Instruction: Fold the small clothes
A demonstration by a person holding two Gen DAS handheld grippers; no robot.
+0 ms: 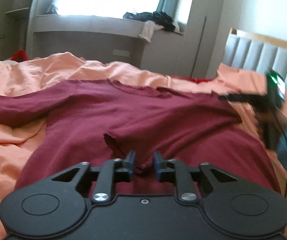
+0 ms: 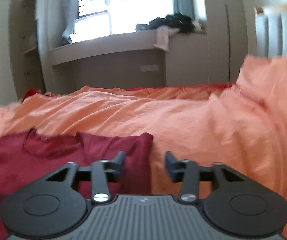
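A maroon long-sleeved shirt [image 1: 123,112] lies spread on the orange bedsheet [image 1: 23,76], collar away from me. Its right sleeve is folded across the body, with the cuff [image 1: 113,142] near the middle. My left gripper [image 1: 143,160] hovers low over the shirt's lower part, jaws open with a fold of fabric between them. My right gripper [image 2: 145,160] is open and empty over the shirt's folded right edge [image 2: 143,150], by the shoulder. It also shows blurred in the left wrist view [image 1: 243,98]. The left sleeve [image 1: 13,106] stretches out to the left.
A padded grey headboard [image 1: 263,54] stands at the right. Beyond the bed is a grey window ledge [image 1: 87,22] with a pile of dark clothes [image 1: 159,18]. A red item [image 1: 20,55] sits past the bed's far left edge.
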